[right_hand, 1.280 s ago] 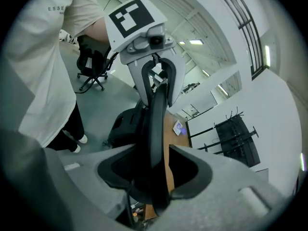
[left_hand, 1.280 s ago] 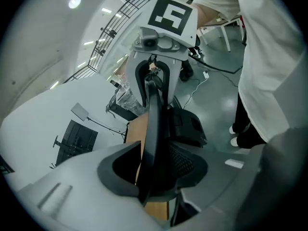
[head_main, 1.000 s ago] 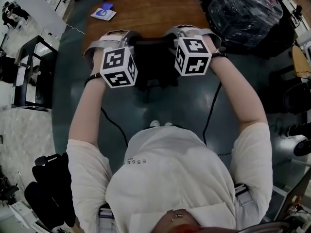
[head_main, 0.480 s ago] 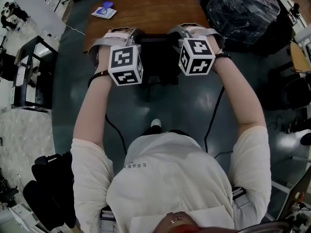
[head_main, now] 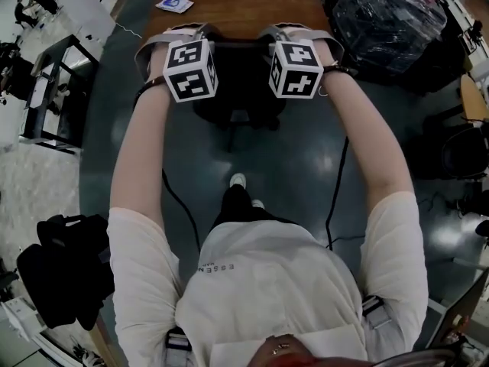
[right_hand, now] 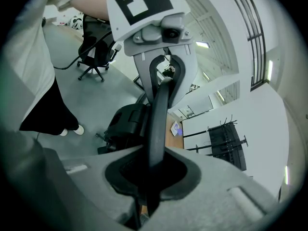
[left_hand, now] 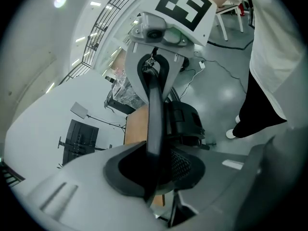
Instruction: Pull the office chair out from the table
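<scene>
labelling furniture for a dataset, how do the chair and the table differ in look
The chair is black, the table brown wood. The chair's back is mesh, the table's top a smooth flat board. The table carries a small blue and white item; the chair's seat is hidden. Both stand on the grey floor.

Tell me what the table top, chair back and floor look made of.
Table top: likely wood or veneer, warm brown with faint grain. Chair back: black mesh in a smooth, probably plastic rim. Floor: glossy grey, perhaps sealed concrete; reflects light.
</scene>
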The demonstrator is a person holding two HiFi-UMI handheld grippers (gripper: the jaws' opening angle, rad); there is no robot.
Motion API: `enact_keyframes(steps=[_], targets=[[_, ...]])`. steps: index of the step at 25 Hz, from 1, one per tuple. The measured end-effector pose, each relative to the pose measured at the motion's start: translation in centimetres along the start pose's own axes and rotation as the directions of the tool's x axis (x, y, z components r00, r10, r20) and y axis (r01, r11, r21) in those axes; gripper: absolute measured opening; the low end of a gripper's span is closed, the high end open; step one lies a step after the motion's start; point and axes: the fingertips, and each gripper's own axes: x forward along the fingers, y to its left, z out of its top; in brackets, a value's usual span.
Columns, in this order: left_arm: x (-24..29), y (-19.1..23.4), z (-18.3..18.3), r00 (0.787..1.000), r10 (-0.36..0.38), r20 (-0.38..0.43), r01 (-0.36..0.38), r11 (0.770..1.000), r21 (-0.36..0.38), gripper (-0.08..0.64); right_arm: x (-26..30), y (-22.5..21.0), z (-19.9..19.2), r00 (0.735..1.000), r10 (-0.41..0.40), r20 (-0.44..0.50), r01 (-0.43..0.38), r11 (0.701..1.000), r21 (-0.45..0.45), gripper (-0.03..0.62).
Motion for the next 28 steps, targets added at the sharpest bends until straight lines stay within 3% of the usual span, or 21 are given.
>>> enact_keyframes(steps=[7, 15, 21, 28], targets=[[-2.9, -4.1, 0.6, 1.000, 0.003, -0.019, -0.004, 0.999, -0.034, 0.110, -2.4, 3.7, 2.4, 0.998, -0.053, 0.030, 0.054, 0.998, -0.013, 0.032], [-7.6, -8.3, 1.7, 0.998, 0.057, -0.005, -0.057, 0.998, -0.007, 0.112, -6.5, 7.9, 5.6, 0.998, -0.063, 0.022, 0.063, 0.998, 0.001, 0.034], [-10.7, -11.7, 3.1, 0.999, 0.033, 0.009, -0.033, 0.999, 0.007, 0.109, -9.5, 10.9, 7.2, 0.998, -0.062, 0.008, 0.062, 0.998, 0.012, 0.035], [-13.6, -15.4, 5.7, 0.998, 0.059, 0.030, -0.060, 0.998, 0.033, 0.104, -13.1, 14.7, 8.0, 0.998, -0.064, 0.003, 0.064, 0.998, 0.008, 0.035]])
